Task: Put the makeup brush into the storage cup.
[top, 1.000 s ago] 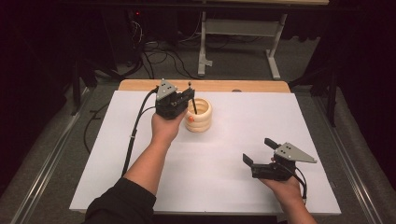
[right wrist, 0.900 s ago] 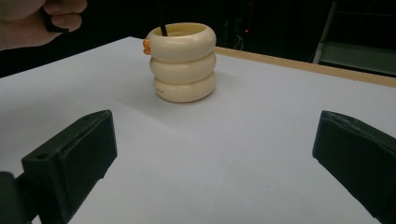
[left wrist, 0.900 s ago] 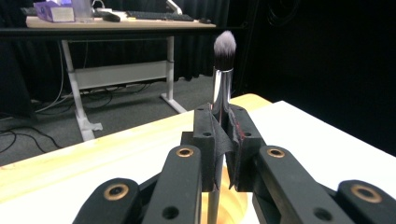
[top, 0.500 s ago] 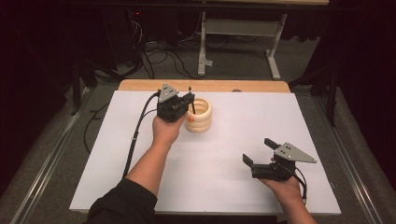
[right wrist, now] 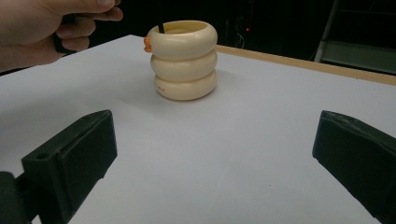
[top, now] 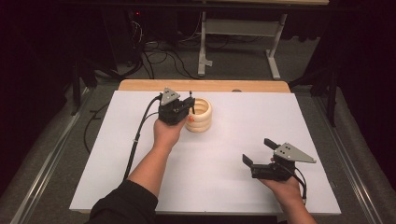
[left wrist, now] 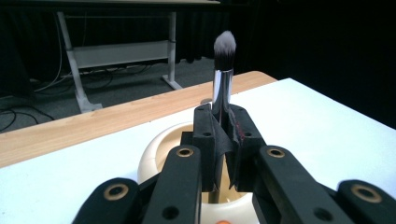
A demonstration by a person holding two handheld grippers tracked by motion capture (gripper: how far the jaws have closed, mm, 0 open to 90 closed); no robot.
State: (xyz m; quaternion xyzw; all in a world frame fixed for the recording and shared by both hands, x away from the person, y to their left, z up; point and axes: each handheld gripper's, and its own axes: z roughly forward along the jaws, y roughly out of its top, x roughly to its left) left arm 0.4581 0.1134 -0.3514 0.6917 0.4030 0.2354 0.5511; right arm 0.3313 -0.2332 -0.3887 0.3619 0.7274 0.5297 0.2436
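- Left gripper (top: 180, 109) sits at the 9 o'clock side of the cream ringed holder (top: 200, 115), jaws clamped on a makeup brush (left wrist: 222, 79).
- Brush stands upright, bristles up; its dark handle end dips inside the holder's mouth, seen as a thin black stem in the right gripper view (right wrist: 160, 21). Judged: the grip is high on the ferrule so the handle can drop straight in without tipping the holder.
- Holder rests on the white board (top: 233, 140), toward 12 o'clock from the person, near the wooden table edge (top: 205, 86); small orange tab on its rim faces the left hand.
- Right gripper (top: 266, 163) hangs at about 4 o'clock of the holder, well apart, jaws spread wide with nothing between them. Likely parked clear so it does not crowd the insertion.
- Whether the brush tip touches the holder's floor: cannot tell.
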